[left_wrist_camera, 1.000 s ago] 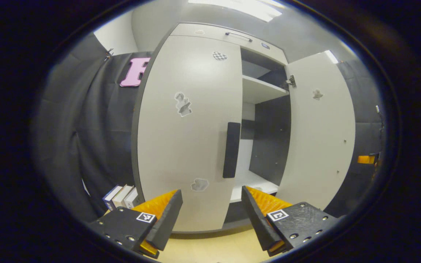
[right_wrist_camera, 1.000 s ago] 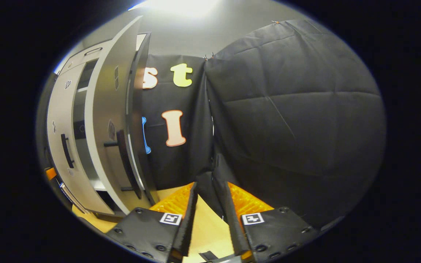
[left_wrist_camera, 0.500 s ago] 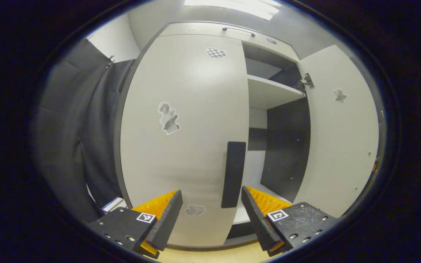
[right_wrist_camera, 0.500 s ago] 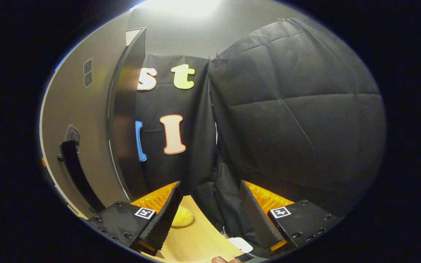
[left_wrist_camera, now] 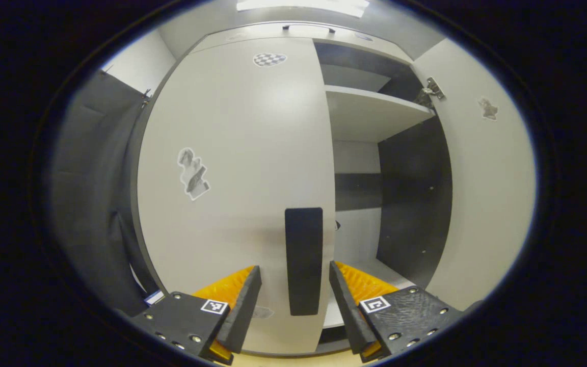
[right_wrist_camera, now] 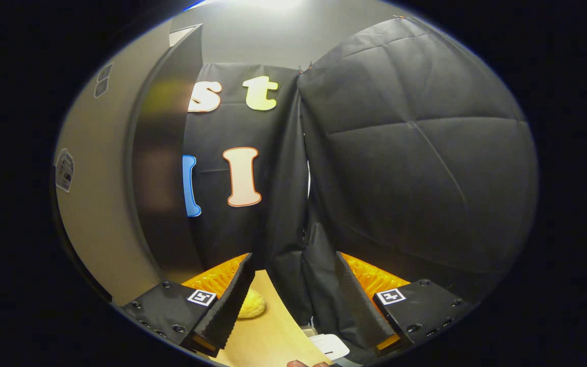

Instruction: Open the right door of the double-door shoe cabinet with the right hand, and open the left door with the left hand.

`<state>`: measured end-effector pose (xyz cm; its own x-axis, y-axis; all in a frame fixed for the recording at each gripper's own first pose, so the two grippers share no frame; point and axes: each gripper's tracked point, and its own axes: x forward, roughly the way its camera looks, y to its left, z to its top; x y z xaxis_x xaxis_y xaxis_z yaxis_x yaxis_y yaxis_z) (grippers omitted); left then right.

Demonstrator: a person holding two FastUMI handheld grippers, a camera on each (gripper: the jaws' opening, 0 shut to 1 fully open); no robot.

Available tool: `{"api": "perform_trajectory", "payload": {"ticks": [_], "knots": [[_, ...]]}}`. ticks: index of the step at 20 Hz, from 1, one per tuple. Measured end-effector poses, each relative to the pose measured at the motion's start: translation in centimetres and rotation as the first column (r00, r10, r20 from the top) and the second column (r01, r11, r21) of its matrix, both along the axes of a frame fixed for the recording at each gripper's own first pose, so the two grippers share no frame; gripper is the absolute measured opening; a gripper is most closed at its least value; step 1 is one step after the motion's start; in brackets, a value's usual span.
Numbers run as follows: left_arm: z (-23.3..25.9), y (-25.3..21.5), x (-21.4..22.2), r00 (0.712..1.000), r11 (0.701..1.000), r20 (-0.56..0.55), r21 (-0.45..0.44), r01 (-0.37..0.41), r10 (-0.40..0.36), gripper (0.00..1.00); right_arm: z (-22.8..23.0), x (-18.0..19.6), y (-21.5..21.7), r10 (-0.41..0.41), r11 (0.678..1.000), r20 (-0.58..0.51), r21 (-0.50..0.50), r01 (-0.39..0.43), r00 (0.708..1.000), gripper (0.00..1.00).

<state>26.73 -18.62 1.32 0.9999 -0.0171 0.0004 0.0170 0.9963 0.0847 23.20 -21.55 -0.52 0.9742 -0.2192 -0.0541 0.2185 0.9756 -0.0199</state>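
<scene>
Black quilted cloth walls the booth behind and beside a pale grey double-door shoe cabinet (left_wrist_camera: 293,35), which stands upright on a light wooden floor (right_wrist_camera: 268,336).

In the left gripper view the cabinet's left door (left_wrist_camera: 232,168) is shut and faces the camera flat on. Its black bar handle (left_wrist_camera: 303,260) runs vertically near the door's right edge, long axis up and down. The right door (left_wrist_camera: 487,193) is swung wide open, hinged at the cabinet's right side, its inner face turned toward the camera. Between the doors lies the open compartment: a white shelf (left_wrist_camera: 370,109) sits high up, a dark side panel (left_wrist_camera: 410,199) stands at the right, and a white bottom board (left_wrist_camera: 375,270) lies below. No shoes can be made out inside.

The left gripper (left_wrist_camera: 294,300) has its fingers spread apart on either side of the handle's lower end, one to each side, neither pressing on it; whether they touch it cannot be told.

In the right gripper view the right gripper (right_wrist_camera: 292,300) is also parted, holding nothing, and points at the cloth wall. The open right door stands at the left of that view, edge on. A small yellow object (right_wrist_camera: 251,305) lies on the floor just beside the left-hand finger.
</scene>
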Motion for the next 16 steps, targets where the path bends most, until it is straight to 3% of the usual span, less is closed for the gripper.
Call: {"api": "perform_trajectory", "payload": {"ticks": [1,4,7,9,10,13,15,16], "knots": [[0.0,-0.2,0.3,1.000,1.000,0.003,0.012,-0.008,0.008,0.78,0.2,0.6,0.0,0.017,1.000,0.008,0.000,-0.017,1.000,0.98],[-0.3,-0.9,0.6,1.000,1.000,0.000,0.003,-0.022,0.022,0.47,0.2,2.5,0.0,0.057,0.998,0.020,0.004,-0.057,0.998,0.94],[-0.2,-0.3,0.4,0.998,0.998,0.012,0.004,-0.066,0.066,0.39,-0.2,4.1,0.5,0.095,0.995,0.008,0.017,-0.095,0.995,0.98],[-0.1,-0.3,0.6,0.998,0.997,0.012,-0.044,-0.065,0.065,0.31,-0.3,4.5,0.5,0.109,0.994,0.003,0.011,-0.109,0.994,1.00],[-0.1,-0.3,0.6,0.998,0.997,0.012,-0.050,-0.062,0.062,0.31,-0.4,4.7,0.3,0.110,0.994,0.000,0.005,-0.110,0.994,0.94],[-0.3,-0.2,0.6,0.997,0.994,0.020,-0.073,-0.077,0.078,0.28,-0.5,4.6,0.4,0.118,0.993,-0.004,0.022,-0.118,0.993,0.94],[-0.3,-0.2,0.5,0.997,0.995,0.009,-0.064,-0.074,0.075,0.19,-0.3,4.0,0.5,0.121,0.992,0.005,0.031,-0.121,0.993,0.98],[-0.7,-0.2,0.5,0.997,0.995,-0.003,-0.062,-0.072,0.072,0.17,-0.2,3.8,0.2,0.112,0.993,0.010,0.027,-0.112,0.994,0.94]]}}
